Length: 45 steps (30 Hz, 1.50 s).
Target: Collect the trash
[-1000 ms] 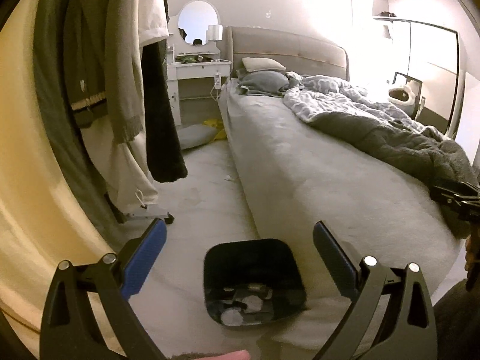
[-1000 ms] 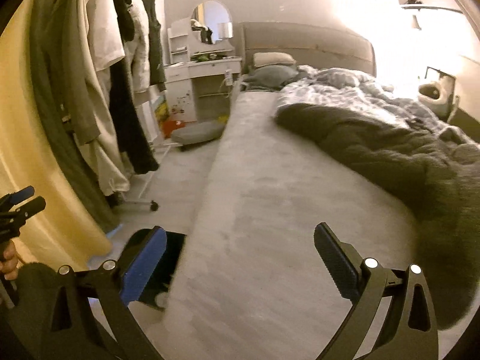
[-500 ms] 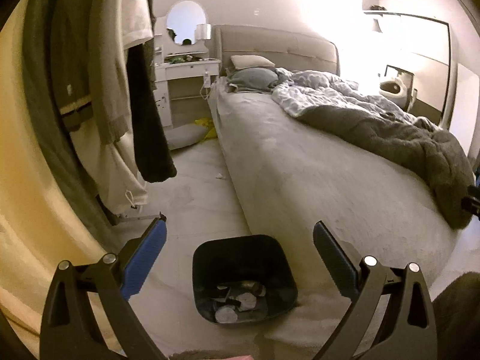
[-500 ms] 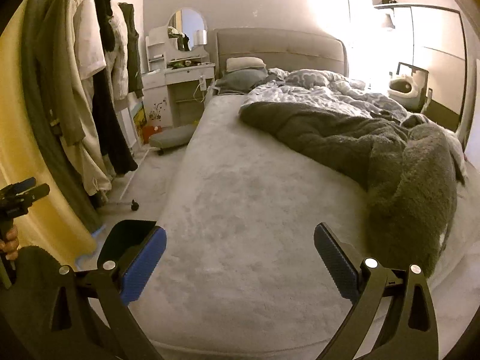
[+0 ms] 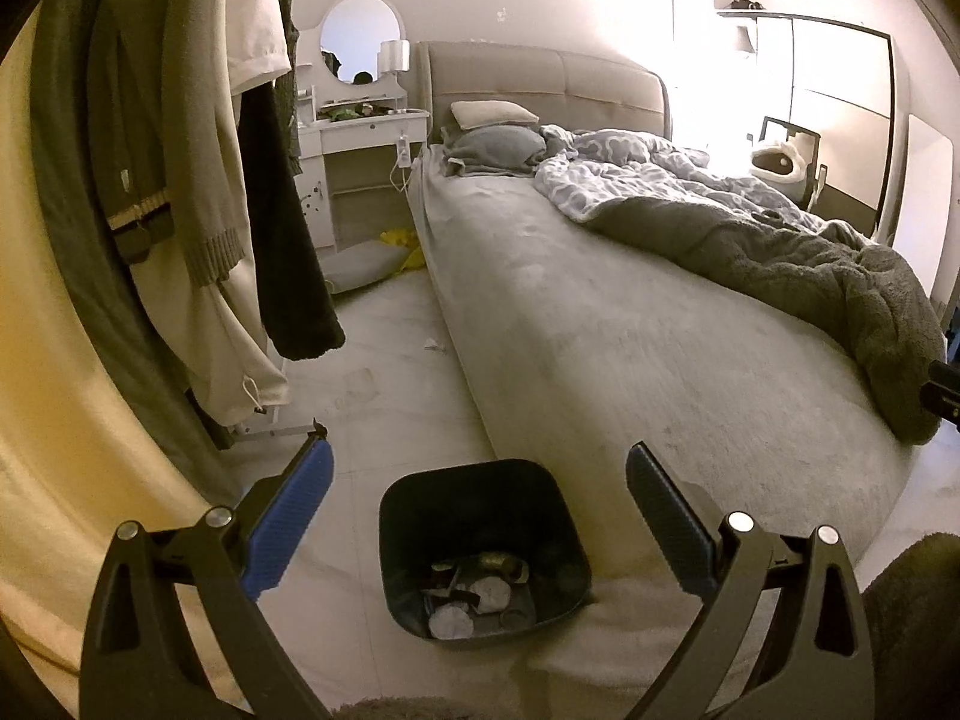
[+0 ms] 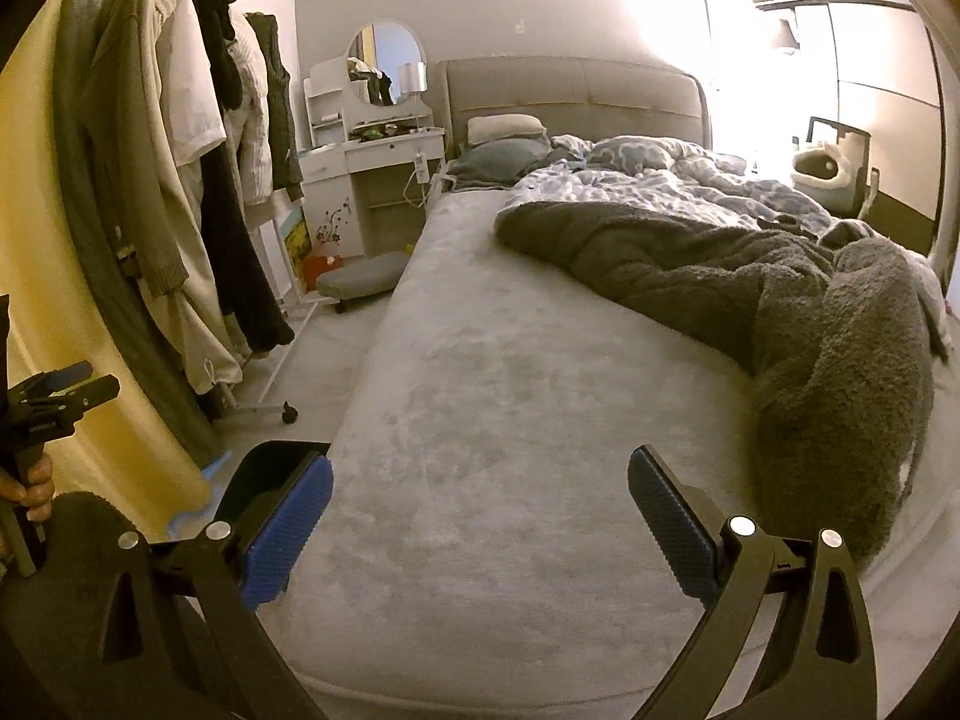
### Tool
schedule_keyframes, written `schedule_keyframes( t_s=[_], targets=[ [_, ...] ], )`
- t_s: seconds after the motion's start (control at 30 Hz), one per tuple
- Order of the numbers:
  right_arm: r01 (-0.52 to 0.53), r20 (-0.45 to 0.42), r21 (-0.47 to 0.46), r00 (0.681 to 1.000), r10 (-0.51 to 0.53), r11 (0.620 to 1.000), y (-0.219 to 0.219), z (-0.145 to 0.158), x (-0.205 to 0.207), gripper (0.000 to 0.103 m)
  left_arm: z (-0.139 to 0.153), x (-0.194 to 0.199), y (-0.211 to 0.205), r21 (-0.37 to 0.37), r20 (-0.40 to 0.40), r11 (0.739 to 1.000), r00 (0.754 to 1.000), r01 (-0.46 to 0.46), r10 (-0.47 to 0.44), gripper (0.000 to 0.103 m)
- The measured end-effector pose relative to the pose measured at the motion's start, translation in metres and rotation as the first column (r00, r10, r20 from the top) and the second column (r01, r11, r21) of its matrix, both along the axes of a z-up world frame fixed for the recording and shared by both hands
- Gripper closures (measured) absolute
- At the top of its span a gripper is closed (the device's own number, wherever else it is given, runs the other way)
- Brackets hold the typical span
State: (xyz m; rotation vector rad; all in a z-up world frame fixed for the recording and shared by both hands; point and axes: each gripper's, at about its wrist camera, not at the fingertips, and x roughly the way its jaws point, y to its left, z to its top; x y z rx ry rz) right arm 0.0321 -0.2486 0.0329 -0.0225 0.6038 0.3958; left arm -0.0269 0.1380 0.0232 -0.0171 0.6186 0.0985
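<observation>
Both grippers, left gripper and right gripper, hang spread and empty; small white crumpled scrap beside grey upholstered bed likely handles light and soft, pinched centrally.

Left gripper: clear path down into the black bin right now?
Probably yes. The left gripper is open with the black bin below, between its fingers; the bin's mouth is uncovered, scraps lying only at the bottom.

- A bed fills the middle of the room.
- A dark grey blanket lies rumpled on the bed.
- Two pillows sit at the bed's head.
- A white vanity stands beside the bed's head.
- Hanging clothes face the bed's side.
</observation>
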Motion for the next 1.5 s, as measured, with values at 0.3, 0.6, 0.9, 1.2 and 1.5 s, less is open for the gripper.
schedule_keyframes(
  t_s=[0.3,0.6,0.9,1.2,1.5],
  targets=[
    [-0.001,-0.004,-0.006,1.0,0.001,1.0,0.0031,-0.0012,0.0001,0.003,-0.002,0.0024,-0.0025,0.0,-0.009,1.0,1.0,-0.005,0.005,0.003],
    [-0.006,-0.003,-0.021,1.0,0.005,1.0,0.0041,-0.0057,0.0001,0.003,-0.0029,0.0025,-0.0023,-0.003,-0.011,1.0,1.0,-0.006,0.006,0.003],
    [-0.007,-0.007,-0.027,1.0,0.007,1.0,0.0052,-0.0061,0.0008,0.003,-0.0032,0.0025,-0.0025,-0.004,-0.011,1.0,1.0,-0.005,0.005,0.003],
    [-0.008,-0.008,-0.027,1.0,0.008,1.0,0.0043,-0.0061,0.0007,0.003,-0.0031,0.0027,-0.0023,-0.004,-0.012,1.0,1.0,-0.006,0.006,0.003],
    [-0.009,-0.008,-0.027,1.0,0.008,1.0,0.0043,-0.0053,0.001,0.003,-0.0034,0.0023,-0.0015,-0.004,-0.011,1.0,1.0,-0.005,0.005,0.003]
  ],
)
